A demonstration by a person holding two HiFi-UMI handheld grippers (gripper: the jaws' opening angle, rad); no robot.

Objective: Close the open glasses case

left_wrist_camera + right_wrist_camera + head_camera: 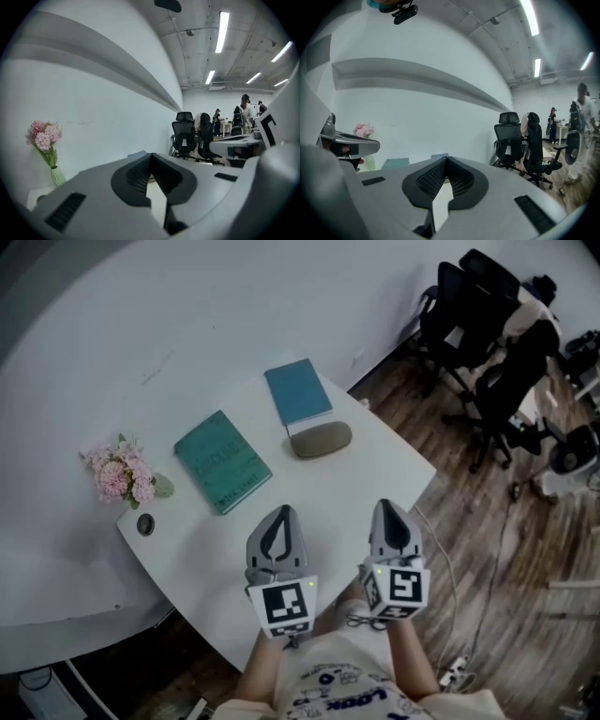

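A grey-brown oval glasses case [321, 439] lies on the white table [375, 465], toward its far side, just below a blue book. Its lid sits down flat, with no part standing up. My left gripper [281, 513] hovers over the table's near part, jaws shut with nothing between them. The right gripper [390, 506] is beside it, also shut and empty. Both point toward the case and stay well short of it. In the left gripper view the jaws [151, 155] meet at the tip. In the right gripper view they [446, 160] do too; the case is hidden behind them.
A teal book [222, 461] and a blue book [298, 391] lie on the table. Pink flowers in a vase [122, 474] and a small dark round object [145, 524] stand at the left corner. Black office chairs [487, 343] stand on the wooden floor at the right.
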